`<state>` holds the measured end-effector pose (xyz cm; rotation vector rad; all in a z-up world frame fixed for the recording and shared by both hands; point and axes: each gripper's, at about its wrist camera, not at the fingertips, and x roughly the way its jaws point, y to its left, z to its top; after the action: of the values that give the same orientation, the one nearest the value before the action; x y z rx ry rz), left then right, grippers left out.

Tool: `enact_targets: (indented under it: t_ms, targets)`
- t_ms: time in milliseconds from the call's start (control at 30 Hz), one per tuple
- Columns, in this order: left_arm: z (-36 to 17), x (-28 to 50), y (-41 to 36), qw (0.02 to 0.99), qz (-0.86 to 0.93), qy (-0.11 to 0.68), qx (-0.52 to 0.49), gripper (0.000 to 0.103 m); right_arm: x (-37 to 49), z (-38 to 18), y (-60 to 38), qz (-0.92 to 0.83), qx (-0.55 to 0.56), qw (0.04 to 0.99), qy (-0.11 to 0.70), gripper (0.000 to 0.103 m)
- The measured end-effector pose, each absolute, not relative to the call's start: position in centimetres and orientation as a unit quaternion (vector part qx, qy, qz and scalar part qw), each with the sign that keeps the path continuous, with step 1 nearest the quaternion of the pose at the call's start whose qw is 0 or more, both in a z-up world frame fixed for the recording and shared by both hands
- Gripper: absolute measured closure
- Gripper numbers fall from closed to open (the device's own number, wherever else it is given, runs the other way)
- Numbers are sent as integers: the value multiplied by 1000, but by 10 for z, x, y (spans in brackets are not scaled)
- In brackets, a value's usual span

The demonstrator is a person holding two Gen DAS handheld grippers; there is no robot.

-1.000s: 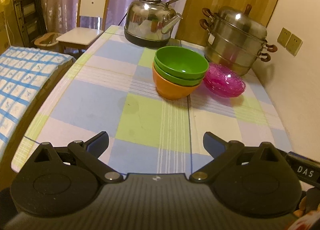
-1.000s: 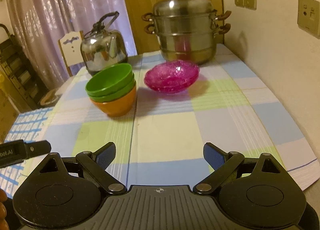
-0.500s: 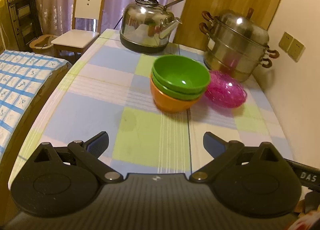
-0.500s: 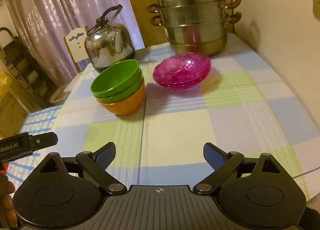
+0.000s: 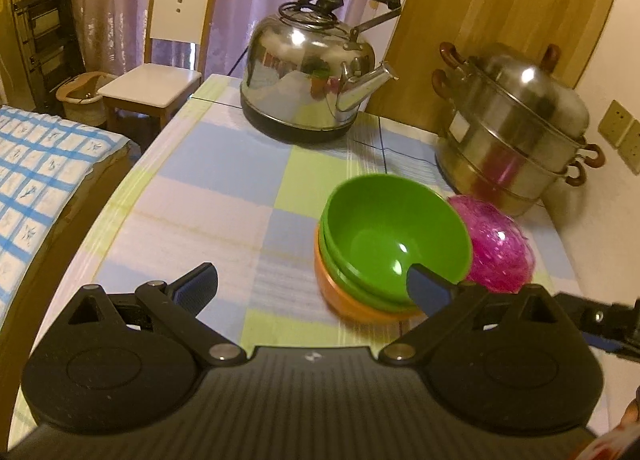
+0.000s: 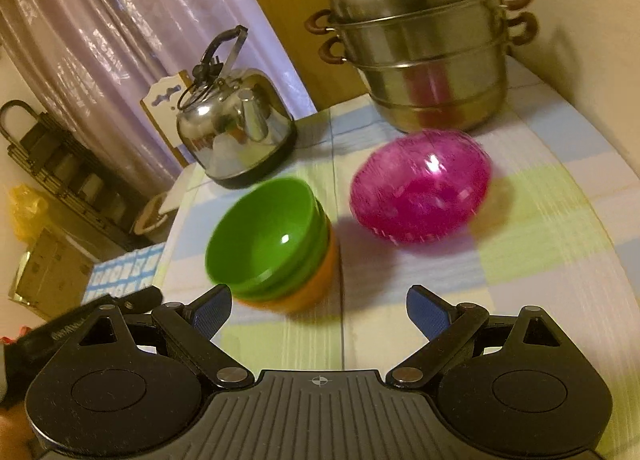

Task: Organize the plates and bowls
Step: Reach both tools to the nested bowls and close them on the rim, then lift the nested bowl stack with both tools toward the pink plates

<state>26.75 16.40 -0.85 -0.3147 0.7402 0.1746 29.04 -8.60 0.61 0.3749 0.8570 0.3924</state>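
A: Green bowls [image 5: 394,238], two nested in an orange bowl [image 5: 360,306], stand near the table's [image 5: 208,164] middle, pink plates [image 5: 498,246] just beside them toward the steamer [image 5: 516,140].

B: And the grippers?

A: Left gripper [image 5: 312,284] hovers low, jaws wide apart, its right finger [image 5: 428,288] overlapping the top green bowl's rim; contact I cannot tell. Right gripper [image 6: 318,310] also gapes, holding nothing.

B: Anything unclear?

A: The right view is blurred; the plates' [image 6: 420,186] count is unreadable.

B: Changes?

A: Both grippers have come closer to the stack than half a second ago. The kettle [image 5: 312,76] stays put.
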Motion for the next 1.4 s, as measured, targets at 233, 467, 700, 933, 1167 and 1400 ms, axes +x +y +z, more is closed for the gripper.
enact_targets:
  t_ms: [233, 467, 700, 933, 1167, 1400]
  targets:
    - [-32, 322, 176, 909, 79, 371, -173, 10, 356, -15, -64, 173, 177, 866, 433, 10]
    - [-53, 352, 177, 900, 60, 395, -171, 14, 393, -48, -49, 181, 171, 845, 473, 26]
    - [-73, 366, 182, 885, 48, 418, -198, 28, 411, -57, -37, 184, 155, 839, 488, 31]
    - [-83, 374, 189, 872, 33, 432, -228, 38, 417, -74, -34, 181, 159, 821, 518, 37]
    - [-84, 375, 189, 869, 33, 437, -230, 52, 416, -78, -30, 179, 156, 818, 525, 46]
    - [-87, 376, 186, 865, 21, 443, -232, 63, 420, -79, -27, 181, 161, 814, 528, 56]
